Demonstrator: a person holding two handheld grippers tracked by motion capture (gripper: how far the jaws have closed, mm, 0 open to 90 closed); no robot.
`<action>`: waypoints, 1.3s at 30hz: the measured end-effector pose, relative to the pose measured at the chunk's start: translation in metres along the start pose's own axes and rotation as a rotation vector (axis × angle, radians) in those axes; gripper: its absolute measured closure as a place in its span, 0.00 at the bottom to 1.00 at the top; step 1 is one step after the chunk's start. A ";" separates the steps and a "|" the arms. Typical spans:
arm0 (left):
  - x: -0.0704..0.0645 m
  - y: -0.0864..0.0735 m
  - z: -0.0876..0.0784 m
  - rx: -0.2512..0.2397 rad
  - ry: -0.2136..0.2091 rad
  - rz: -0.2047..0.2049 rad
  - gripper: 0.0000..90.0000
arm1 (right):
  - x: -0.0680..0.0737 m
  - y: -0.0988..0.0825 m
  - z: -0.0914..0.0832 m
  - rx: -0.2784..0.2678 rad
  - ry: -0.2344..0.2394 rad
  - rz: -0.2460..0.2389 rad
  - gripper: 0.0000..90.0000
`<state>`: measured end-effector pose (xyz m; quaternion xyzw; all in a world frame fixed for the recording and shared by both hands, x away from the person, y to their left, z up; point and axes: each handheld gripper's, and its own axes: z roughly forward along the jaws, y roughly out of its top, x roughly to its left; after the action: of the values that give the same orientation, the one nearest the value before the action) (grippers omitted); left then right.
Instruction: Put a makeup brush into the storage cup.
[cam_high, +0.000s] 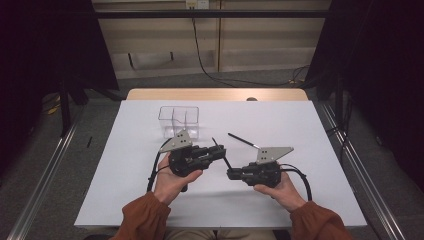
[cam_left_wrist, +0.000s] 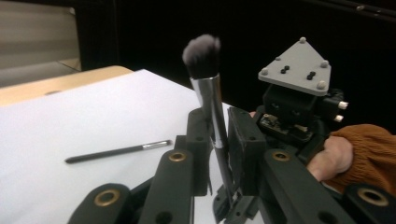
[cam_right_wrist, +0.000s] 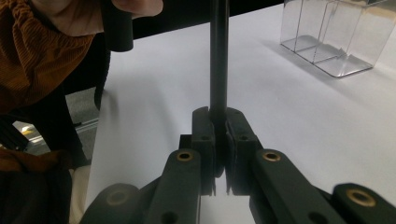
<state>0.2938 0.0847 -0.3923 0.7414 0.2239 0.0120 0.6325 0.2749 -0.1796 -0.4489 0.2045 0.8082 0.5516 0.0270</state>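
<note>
Left gripper view: both hand-held grippers clamp the makeup brush (cam_left_wrist: 212, 100), left hand-held gripper (cam_left_wrist: 218, 140) near the slippery ferrule; light, rigid handle, soft bristles.

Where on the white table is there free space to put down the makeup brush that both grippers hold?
Free: the white table right of the right gripper, its near edge, and the left strip beside the left gripper. Crowded: the middle, where both hold the fluffy black makeup brush, with the thin black brush and the clear plastic divided box behind.
</note>
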 end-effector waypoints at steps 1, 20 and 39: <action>0.000 0.000 0.000 0.003 -0.013 -0.005 0.90 | 0.000 0.000 0.000 0.002 0.001 0.000 0.93; -0.008 0.001 0.000 -0.002 -0.035 0.016 0.93 | 0.002 0.000 0.000 -0.013 0.004 -0.002 0.88; 0.002 0.001 -0.007 -0.001 0.025 0.004 0.93 | 0.001 0.003 -0.006 -0.061 -0.037 0.028 0.47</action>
<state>0.2936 0.0917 -0.3902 0.7412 0.2303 0.0228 0.6301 0.2732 -0.1835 -0.4441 0.2251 0.7875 0.5723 0.0402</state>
